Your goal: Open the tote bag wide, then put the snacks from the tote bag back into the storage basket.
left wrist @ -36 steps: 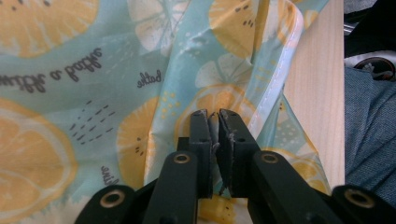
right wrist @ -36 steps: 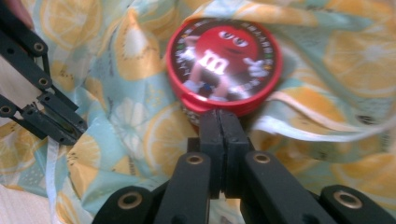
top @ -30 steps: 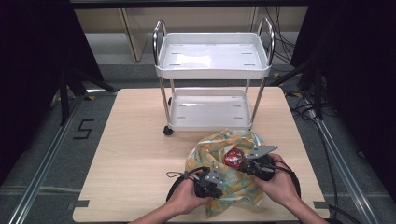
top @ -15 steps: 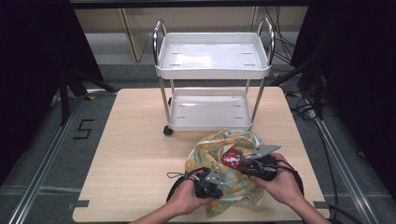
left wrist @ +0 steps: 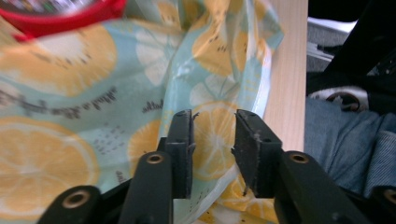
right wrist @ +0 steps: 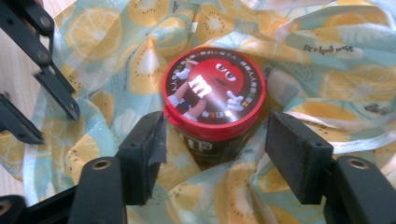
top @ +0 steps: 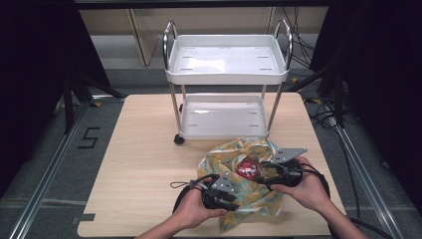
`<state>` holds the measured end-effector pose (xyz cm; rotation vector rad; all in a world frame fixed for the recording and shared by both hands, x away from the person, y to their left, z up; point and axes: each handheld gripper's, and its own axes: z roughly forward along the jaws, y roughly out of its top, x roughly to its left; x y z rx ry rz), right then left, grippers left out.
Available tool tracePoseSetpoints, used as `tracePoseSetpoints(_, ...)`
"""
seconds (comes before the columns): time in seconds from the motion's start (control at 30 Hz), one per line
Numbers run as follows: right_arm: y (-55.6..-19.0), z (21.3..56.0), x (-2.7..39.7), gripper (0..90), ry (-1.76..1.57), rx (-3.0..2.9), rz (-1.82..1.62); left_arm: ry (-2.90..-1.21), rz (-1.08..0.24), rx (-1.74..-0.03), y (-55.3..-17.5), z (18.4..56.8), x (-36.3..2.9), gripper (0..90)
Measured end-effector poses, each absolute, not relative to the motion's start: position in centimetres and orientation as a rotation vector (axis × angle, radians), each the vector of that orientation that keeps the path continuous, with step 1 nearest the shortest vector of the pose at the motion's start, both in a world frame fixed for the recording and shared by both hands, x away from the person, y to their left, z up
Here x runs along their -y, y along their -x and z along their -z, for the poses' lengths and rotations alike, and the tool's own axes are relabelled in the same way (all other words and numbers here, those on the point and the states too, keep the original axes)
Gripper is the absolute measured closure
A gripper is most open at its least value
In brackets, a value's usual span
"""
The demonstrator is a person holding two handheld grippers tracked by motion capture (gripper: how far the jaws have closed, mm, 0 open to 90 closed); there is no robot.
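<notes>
Candy tub (right wrist: 214,100) sits, lidded, on lemon-print cloth (right wrist: 327,79).

We read this as a lab recording bay: dark curtains (top: 40,64) at both frame sides, floor rails (top: 47,169), loose cables (top: 323,107) upper right, bare wooden surface (top: 144,164), white cart (top: 226,74).

The tub (top: 247,168) stands on the cloth (top: 234,154) before the cart (top: 226,69).
</notes>
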<state>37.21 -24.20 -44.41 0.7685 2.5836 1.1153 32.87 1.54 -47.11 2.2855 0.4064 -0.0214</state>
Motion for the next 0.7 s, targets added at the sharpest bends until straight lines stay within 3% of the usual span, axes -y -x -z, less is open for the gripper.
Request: tracePoseSetpoints(0.7,-39.0,45.1,24.9,22.2,-0.682,-2.626,-1.205,-2.138,-0.063,-0.511,-32.7,43.0,-6.2,40.2)
